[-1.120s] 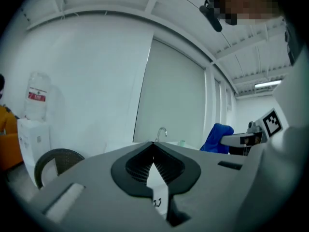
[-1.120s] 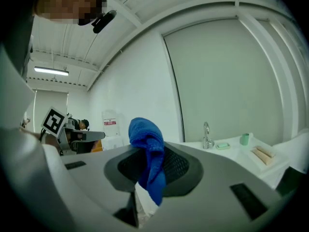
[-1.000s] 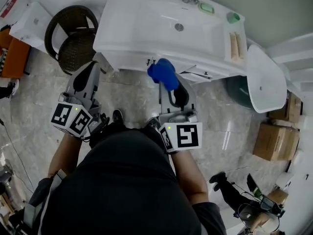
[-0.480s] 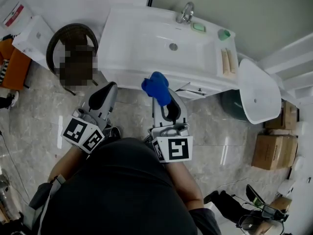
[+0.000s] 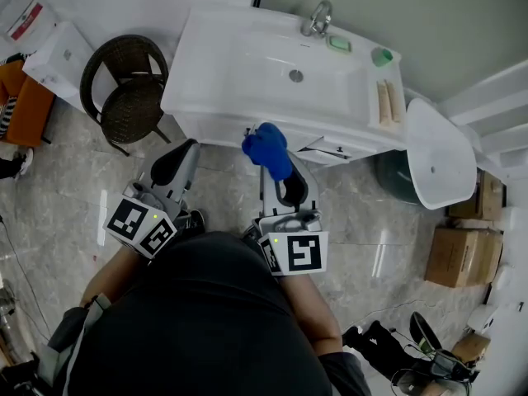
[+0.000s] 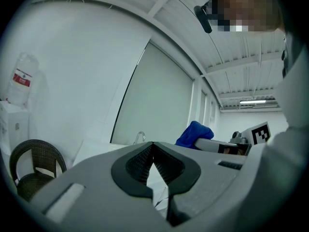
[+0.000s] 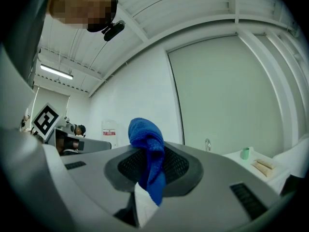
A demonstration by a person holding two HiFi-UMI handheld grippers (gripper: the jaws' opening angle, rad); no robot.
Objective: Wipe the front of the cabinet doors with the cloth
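A bunched blue cloth [image 5: 266,148] [image 7: 147,151] is pinched in my right gripper [image 5: 276,165] [image 7: 148,170], which points up and toward the white vanity cabinet [image 5: 247,126] just below the basin's front edge. The cabinet doors are mostly hidden under the white basin [image 5: 272,68]; a door edge shows ajar [image 5: 330,148] right of the cloth. My left gripper [image 5: 177,162] [image 6: 153,166] hangs to the left, jaws closed together with nothing between them. The blue cloth [image 6: 194,132] also shows in the left gripper view, at the right.
A dark wicker chair [image 5: 124,81] stands left of the vanity. A white toilet [image 5: 441,151] and cardboard boxes [image 5: 464,238] are to the right. A tap [image 5: 318,19], green soap [image 5: 339,44] and green cup [image 5: 381,56] sit on the basin. Marble floor lies below.
Over the last second the view shifted and both grippers drew a little nearer the vanity front; the right gripper keeps the cloth. The last half second shows almost no movement.
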